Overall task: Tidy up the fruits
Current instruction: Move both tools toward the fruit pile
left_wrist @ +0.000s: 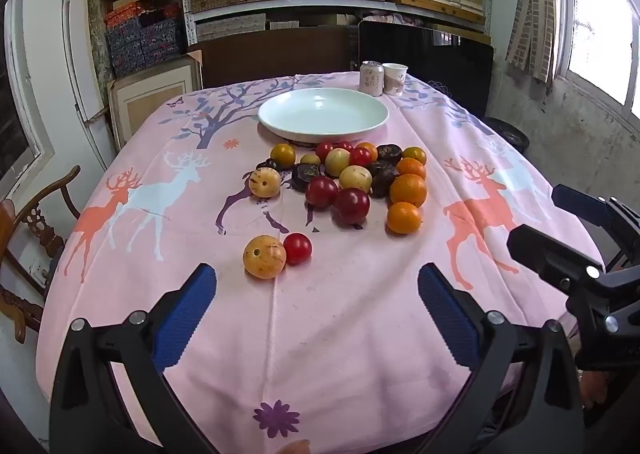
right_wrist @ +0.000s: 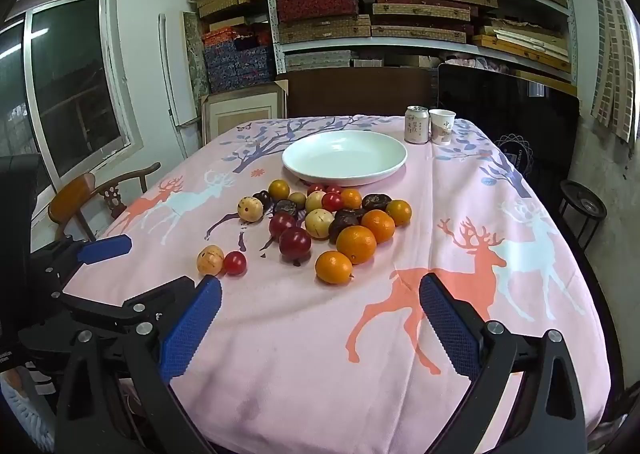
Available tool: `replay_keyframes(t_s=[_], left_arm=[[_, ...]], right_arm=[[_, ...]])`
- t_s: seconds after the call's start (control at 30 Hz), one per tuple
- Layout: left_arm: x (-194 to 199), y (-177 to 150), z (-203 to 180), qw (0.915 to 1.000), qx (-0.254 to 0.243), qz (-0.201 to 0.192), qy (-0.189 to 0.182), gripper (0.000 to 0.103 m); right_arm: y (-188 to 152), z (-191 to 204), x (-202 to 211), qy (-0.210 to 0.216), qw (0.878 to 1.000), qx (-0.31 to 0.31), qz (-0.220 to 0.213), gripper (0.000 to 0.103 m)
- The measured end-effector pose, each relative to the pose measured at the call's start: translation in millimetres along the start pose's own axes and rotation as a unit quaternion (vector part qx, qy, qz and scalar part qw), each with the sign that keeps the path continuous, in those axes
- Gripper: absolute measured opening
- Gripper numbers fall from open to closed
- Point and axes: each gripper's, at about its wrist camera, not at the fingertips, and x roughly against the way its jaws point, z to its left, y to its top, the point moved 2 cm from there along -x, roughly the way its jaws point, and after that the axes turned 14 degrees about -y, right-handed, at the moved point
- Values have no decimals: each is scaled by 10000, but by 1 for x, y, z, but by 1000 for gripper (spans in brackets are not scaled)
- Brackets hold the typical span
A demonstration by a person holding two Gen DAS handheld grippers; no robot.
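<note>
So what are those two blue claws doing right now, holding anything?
Left gripper: open, holding nothing.
Right gripper: open, holding nothing.

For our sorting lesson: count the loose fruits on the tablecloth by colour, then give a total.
Red fruits: 6
Orange or amber fruits: 6
Pale yellow or tan fruits: 5
Dark brown-purple fruits: 5 (least sure, as they overlap in the pile)
Total: 22, none yet on the white plate
</note>
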Motion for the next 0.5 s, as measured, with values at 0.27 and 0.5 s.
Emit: replay_keyframes(t_s=[0.27,0.5], left_arm=[[-2,-5,0,10000,80,19,-33,99],[-3,-4,5,9997,225,85,-89,99]], right_arm=[[0,0,0,-12,10000,2,46,100],[1,-1,-1,-9,9999,-7,103,100]])
